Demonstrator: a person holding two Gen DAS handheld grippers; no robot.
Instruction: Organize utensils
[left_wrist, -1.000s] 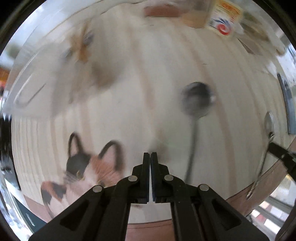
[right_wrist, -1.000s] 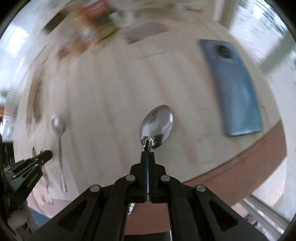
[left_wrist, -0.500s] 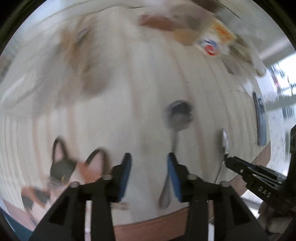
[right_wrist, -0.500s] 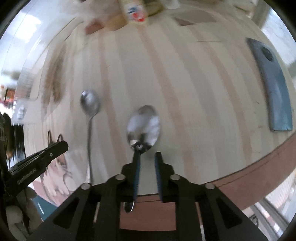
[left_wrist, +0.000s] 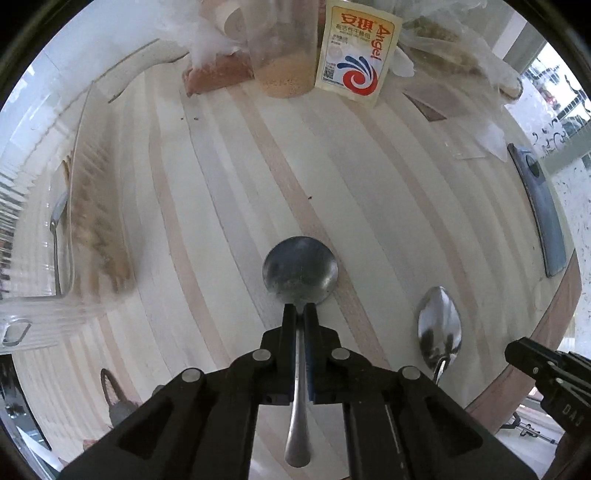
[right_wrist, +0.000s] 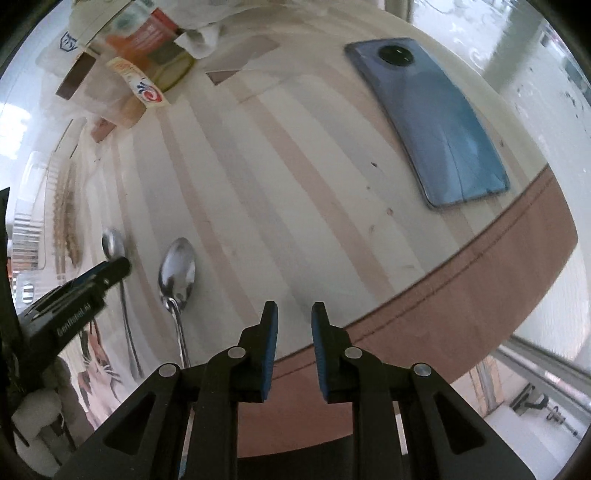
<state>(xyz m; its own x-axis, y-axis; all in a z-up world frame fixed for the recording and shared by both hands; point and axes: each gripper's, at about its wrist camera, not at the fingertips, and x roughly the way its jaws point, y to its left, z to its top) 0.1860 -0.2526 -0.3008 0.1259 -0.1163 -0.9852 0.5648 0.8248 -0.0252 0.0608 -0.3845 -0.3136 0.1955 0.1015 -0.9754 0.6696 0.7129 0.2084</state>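
The left claw (left_wrist: 300, 310) is pinching the neck of the round-bowled spoon (left_wrist: 300, 271), bowl just ahead of its tips on the striped desk (left_wrist: 229, 177). The right claw (right_wrist: 294, 314) stands spread and empty; the oval spoon (right_wrist: 176, 271) lies to its left, the phone (right_wrist: 432, 122) well ahead to its right.

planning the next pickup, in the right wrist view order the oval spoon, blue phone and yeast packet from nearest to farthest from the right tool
From the right tool, open and empty:
1. Oval spoon, on the table just left of the tool.
2. Blue phone, upper right near the table edge.
3. Yeast packet, far upper left among the clutter.
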